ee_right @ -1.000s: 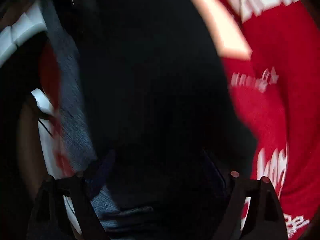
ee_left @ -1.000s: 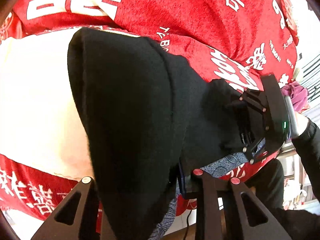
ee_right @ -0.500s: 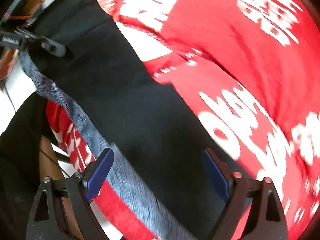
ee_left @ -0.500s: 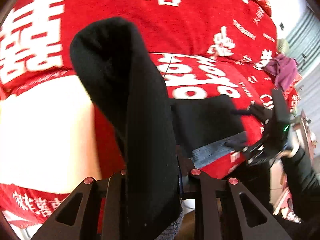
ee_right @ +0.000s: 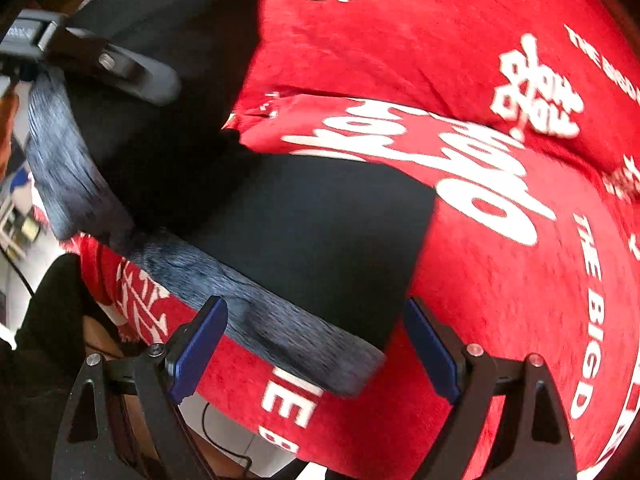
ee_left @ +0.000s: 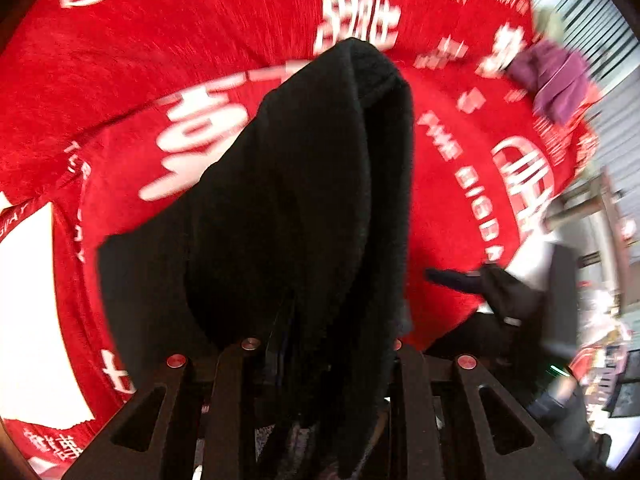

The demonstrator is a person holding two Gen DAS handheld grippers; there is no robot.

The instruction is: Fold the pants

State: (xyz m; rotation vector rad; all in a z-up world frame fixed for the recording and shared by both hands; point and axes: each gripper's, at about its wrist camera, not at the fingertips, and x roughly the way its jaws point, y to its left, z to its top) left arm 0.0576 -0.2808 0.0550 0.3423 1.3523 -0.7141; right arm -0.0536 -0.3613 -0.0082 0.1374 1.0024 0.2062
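The black pants (ee_right: 304,236) with a grey-blue waistband (ee_right: 280,328) lie on the red blanket; their folded body shows in the right wrist view. My left gripper (ee_left: 324,356) is shut on the black pants (ee_left: 312,208), which drape up and over between its fingers and hide them. That gripper's fingers (ee_right: 132,76) show at the upper left of the right wrist view, over the fabric. My right gripper (ee_right: 316,344) is open, its blue pads on either side of the waistband end, gripping nothing. It shows blurred in the left wrist view (ee_left: 476,280).
A red blanket (ee_right: 500,280) with white lettering covers the surface. A purple cloth (ee_left: 556,80) lies at its far right edge. A white patch (ee_left: 28,300) of the surface shows at the left. The blanket's front edge (ee_right: 288,412) hangs below the waistband.
My left gripper has swung right with the pants fabric. My right gripper has pulled back toward the waistband end and stays open.
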